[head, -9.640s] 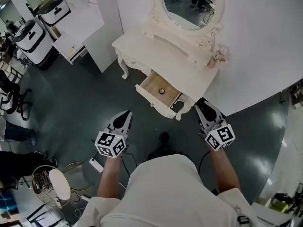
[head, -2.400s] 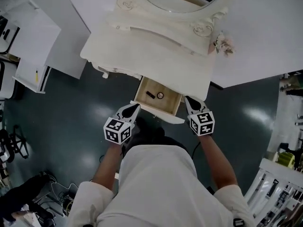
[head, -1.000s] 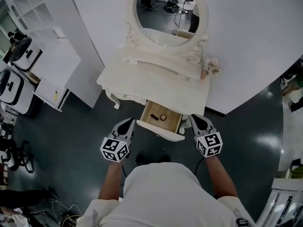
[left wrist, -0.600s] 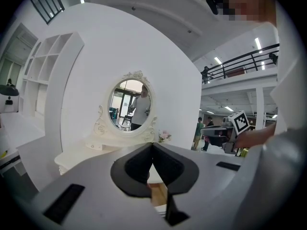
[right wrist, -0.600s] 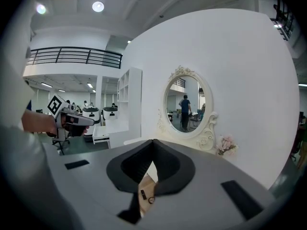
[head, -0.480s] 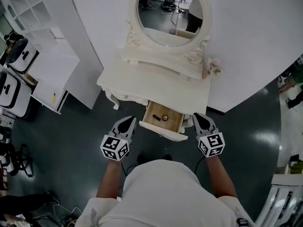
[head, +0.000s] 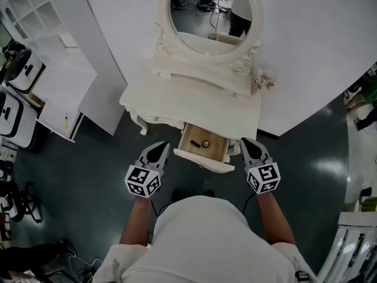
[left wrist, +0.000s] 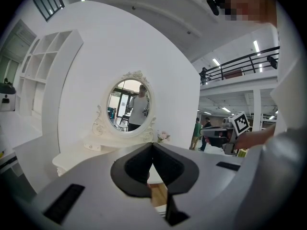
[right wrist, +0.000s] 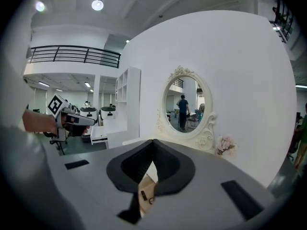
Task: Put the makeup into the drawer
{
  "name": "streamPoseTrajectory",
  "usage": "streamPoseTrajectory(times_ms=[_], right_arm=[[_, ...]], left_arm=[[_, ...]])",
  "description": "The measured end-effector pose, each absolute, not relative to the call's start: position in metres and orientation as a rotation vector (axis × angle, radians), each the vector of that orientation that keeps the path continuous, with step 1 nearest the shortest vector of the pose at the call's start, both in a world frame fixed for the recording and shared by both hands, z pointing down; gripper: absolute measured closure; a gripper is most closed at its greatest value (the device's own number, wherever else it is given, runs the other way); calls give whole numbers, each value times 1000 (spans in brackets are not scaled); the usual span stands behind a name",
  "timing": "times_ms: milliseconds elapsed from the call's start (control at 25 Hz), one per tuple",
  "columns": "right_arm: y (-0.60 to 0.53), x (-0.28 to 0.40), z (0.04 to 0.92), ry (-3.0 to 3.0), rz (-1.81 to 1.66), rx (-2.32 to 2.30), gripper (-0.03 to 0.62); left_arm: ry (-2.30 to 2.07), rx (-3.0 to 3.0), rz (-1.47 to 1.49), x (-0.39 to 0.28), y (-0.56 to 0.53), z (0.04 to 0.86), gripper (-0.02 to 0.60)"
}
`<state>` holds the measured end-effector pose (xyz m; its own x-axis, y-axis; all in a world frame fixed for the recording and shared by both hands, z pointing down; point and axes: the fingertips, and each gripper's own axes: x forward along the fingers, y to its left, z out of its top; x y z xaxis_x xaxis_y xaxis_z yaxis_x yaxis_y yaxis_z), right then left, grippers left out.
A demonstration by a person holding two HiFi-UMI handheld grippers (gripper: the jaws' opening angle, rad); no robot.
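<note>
Left gripper: we are holding it just off the drawer's front left corner, with its jaws pressed together and nothing between them.
Right gripper: we are holding it just beside the drawer's right side, its jaws likewise pressed together and empty.
Drawer: it is standing pulled out from under the tabletop's front edge, lying between our two grippers.
Makeup: a small dark stick and a round ringed piece are lying side by side around the middle of the drawer's wooden floor, the stick on the left. We are touching neither.
Dressing table: cream-white with curved legs, it is standing against the curved white wall.
Mirror: the oval glass in its carved frame is rising from the tabletop's back edge and reflecting a standing person.
Flowers: a small pink bunch is sitting at the tabletop's back right corner.
Shelving: white open shelves are standing to the left, apart from the dressing table.
</note>
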<state>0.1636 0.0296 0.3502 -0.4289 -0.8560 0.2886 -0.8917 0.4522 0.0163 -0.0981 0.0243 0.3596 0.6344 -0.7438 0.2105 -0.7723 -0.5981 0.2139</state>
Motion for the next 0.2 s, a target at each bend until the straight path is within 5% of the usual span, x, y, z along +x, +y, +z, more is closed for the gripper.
streamPoseTrajectory(times_ms=[200], right_arm=[[32,165,351,-2449,204,1516,566]], left_arm=[[-1220,2574,139,-97,25,360,566]])
